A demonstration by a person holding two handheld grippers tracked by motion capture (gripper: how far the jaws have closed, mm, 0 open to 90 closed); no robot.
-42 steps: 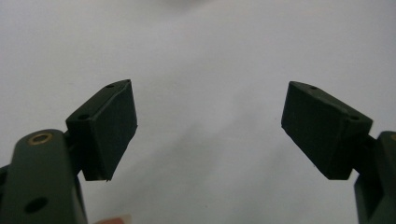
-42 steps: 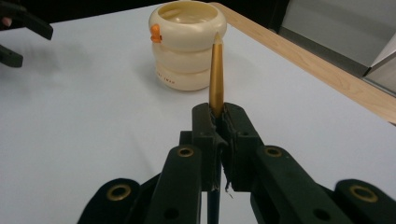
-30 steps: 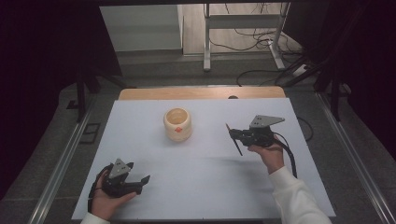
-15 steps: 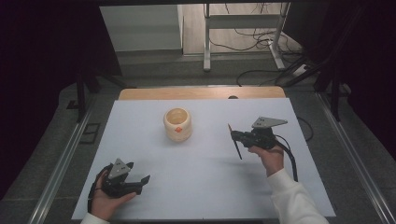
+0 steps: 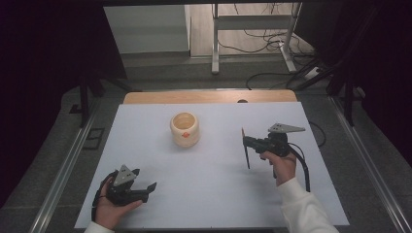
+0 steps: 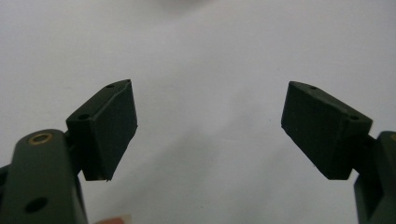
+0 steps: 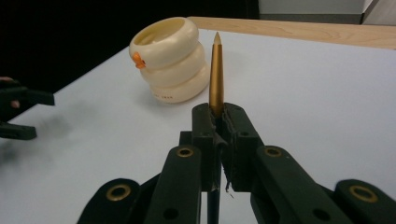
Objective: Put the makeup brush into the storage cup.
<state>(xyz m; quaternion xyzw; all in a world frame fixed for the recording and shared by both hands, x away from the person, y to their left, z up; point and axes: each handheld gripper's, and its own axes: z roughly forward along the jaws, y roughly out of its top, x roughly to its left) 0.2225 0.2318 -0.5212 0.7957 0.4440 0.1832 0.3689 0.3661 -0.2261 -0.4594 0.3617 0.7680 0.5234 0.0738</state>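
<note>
Gold-coloured and tapered, the pencil [image 7: 215, 74] sits pinched between the pressed-together jaws of my right gripper [image 7: 219, 123], its pointed end rising straight past the jaw tips and its dark lower shaft running down between them. In the high view the right gripper [image 5: 249, 144] carries it off the white table [image 5: 214, 194], with the long axis roughly crosswise to the jaws and running nearer-to-farther across the sheet, the lighter tip at the far end. Ahead of that gripper and off to its left stands the cream ringed holder [image 7: 170, 58], mouth open upward and well apart from the pencil. I judge the pick-up done and the carry under way; what looks left is bringing the pencil over the holder's mouth, turning it toward vertical and letting it drop in. My left gripper [image 6: 208, 123] has its jaws spread wide over bare table, holding nothing. In the high view the left gripper [image 5: 145, 189] rests near the front edge, well apart from the holder.
</note>
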